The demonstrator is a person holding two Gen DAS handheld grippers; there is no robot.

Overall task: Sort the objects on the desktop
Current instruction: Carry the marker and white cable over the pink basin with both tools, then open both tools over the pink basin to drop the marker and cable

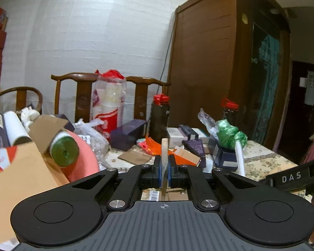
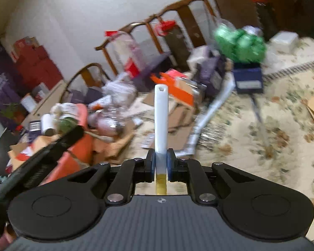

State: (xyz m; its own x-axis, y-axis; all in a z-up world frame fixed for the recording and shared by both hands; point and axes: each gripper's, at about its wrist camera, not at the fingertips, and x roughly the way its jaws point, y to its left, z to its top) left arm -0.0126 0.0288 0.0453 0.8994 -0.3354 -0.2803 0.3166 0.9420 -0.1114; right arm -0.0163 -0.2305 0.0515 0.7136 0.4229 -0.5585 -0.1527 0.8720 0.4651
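- White tiled wall, dark wooden chairs [image 1: 79,96] and a tall wardrobe [image 1: 215,67] stand behind a surface [image 2: 261,125] under a floral cloth, heaped with boxes and bags.
- My right tool [image 2: 161,163] is closed on a long white handle [image 2: 161,113] with a hole at its far tip; a yellowish part shows behind the jaws. It points out over the clutter and is clear of the surface.
- My left tool [image 1: 165,165] is clamped tight on a thin, flat tan strip [image 1: 164,152], seen edge-on; I cannot tell what it is.
- Both held things are up off the cloth, so I judge this the carrying step: picked up, not yet put down.
- Just past the white handle lie an orange packet [image 2: 173,83] and flattened cardboard [image 2: 123,142]; farther right a green ribbon bundle [image 2: 238,41] sits atop a dark blue box [image 2: 249,77].
- On the left a salmon-pink bin [image 1: 81,156] stands among cardboard, with a green-ended roll [image 1: 63,150] leaning by it.
- Next I need to choose where each item belongs, bring the tool over a bare spot or container, lower, then release, one hand at a time.
- The right view is blurred, so fine detail there is uncertain.
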